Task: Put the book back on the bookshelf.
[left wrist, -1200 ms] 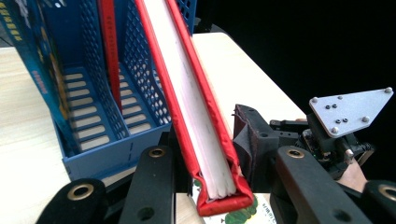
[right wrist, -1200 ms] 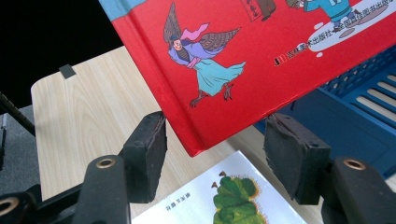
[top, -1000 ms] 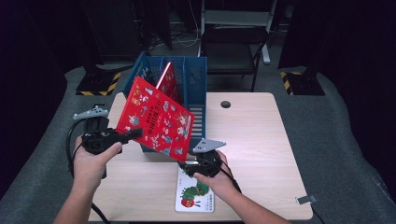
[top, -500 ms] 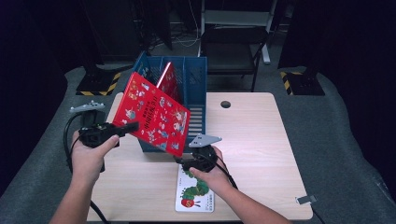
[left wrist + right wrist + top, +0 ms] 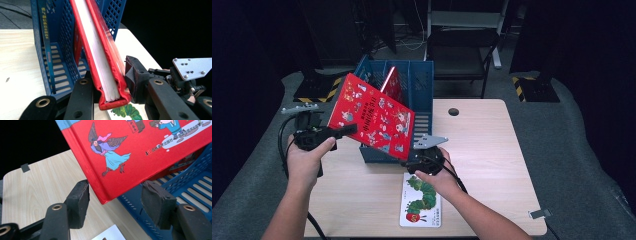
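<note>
Above blue rack [image 5: 422,125], red book [image 5: 372,117] held tilted – left gripper [image 5: 343,131] clamped on its spine end, right gripper [image 5: 113,202] spread wide, corner between pads, ungripped. Risk judged: book could be snagged on rack rim – or twisted loose from one-sided grip.

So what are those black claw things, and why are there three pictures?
They are hand-held grabbers with two black jaws; a person holds one in each hand. One camera looks down from above, and one rides on each grabber. The left gripper squeezes the edge of a big red book, tilted over a blue file rack where another red book stands. The right gripper has its jaws spread wide around the book's lower corner, without pinching it. On the wooden table lies a caterpillar book.
</note>
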